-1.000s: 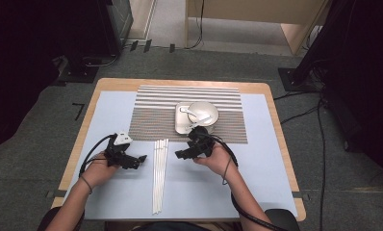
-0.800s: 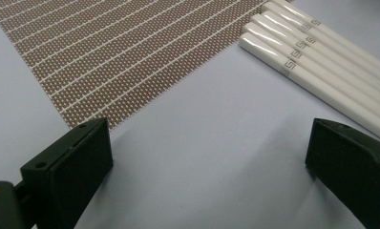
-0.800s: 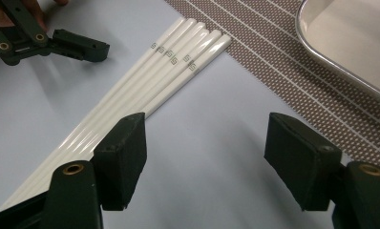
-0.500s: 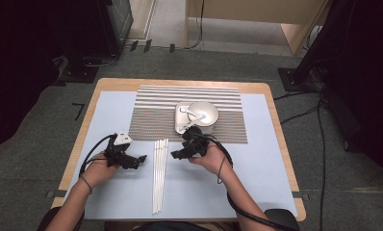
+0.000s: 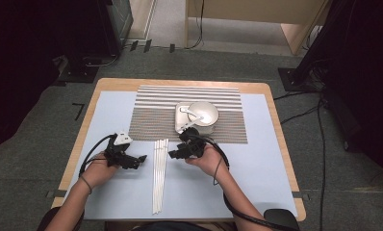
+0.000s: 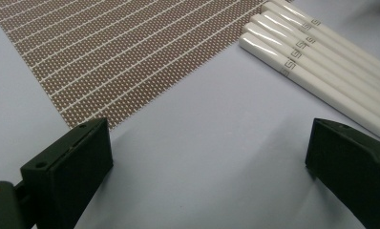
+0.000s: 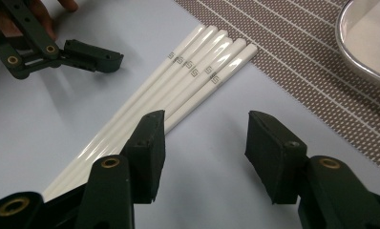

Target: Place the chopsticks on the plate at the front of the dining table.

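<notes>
Our right gripper (image 7: pixel 202 143) has its jaws half spread with only bare tabletop between them, and they have just been closing; one jaw sits just beside the nearest of the chopsticks (image 7: pixel 178 90) without pinching it. Our left gripper (image 6: pixel 207 167) keeps its jaws spread wide over bare cloth, gripping nothing.

From the high view, we see the table (image 5: pixel 112 84) covered by a pale blue cloth (image 5: pixel 266 163). At twelve o'clock from the middle of the cloth lies a striped brown placemat (image 5: pixel 151 115). On the placemat's three o'clock half sits a white dish (image 5: pixel 180 113) with a bowl (image 5: pixel 204 113) on it. The white chopsticks (image 5: pixel 159 173) lie side by side as a bundle near the middle of the cloth, running from the placemat's edge toward six o'clock. Our left gripper (image 5: pixel 132 160) rests at nine o'clock of them, our right gripper (image 5: pixel 177 153) at three o'clock, near their top ends.
</notes>
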`<state>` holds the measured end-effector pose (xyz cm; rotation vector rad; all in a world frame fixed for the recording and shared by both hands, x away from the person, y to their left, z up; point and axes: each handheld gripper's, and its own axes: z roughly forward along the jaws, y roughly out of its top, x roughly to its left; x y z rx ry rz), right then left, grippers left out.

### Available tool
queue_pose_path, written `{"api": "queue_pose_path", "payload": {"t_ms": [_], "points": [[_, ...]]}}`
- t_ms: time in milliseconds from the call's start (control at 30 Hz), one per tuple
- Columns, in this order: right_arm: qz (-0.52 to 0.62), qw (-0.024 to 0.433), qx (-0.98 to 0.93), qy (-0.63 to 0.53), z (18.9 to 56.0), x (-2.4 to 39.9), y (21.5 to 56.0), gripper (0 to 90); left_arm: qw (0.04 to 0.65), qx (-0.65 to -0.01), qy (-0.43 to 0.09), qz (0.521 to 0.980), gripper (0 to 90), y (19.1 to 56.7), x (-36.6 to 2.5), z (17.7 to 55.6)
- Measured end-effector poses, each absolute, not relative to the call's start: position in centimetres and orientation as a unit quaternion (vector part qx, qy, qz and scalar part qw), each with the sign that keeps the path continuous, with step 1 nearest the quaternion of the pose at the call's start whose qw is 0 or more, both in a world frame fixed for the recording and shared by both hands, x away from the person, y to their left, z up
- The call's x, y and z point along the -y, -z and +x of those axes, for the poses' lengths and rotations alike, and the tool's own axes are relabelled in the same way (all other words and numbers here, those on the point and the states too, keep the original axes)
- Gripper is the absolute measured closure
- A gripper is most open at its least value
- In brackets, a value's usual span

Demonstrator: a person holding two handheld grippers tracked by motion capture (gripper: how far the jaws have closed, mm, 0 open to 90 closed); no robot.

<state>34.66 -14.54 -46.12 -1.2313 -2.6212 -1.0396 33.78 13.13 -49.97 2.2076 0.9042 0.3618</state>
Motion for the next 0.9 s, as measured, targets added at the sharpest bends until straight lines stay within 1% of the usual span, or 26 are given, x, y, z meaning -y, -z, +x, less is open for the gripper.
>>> {"api": "queue_pose_path", "payload": {"t_ms": [133,333,433,700,900], "points": [[-0.405,0.035,0.849,0.337,34.6,14.4,46.4,50.0,0.356,-0.35,-0.14,0.855,1.4,50.0,-13.1,33.8],[-0.398,0.037,0.851,0.34,34.5,13.9,46.7,49.2,0.356,-0.35,-0.14,0.855,1.4,50.0,-13.1,33.8],[-0.396,0.041,0.852,0.339,34.4,13.7,46.8,52.4,0.357,-0.35,-0.141,0.855,1.4,50.0,-13.1,33.8],[-0.402,0.049,0.854,0.328,34.3,13.1,47.3,57.5,0.356,-0.35,-0.141,0.855,1.4,50.0,-13.1,33.8],[-0.411,0.047,0.848,0.332,34.2,12.9,47.2,57.9,0.356,-0.35,-0.141,0.855,1.4,50.0,-13.1,33.8]]}}
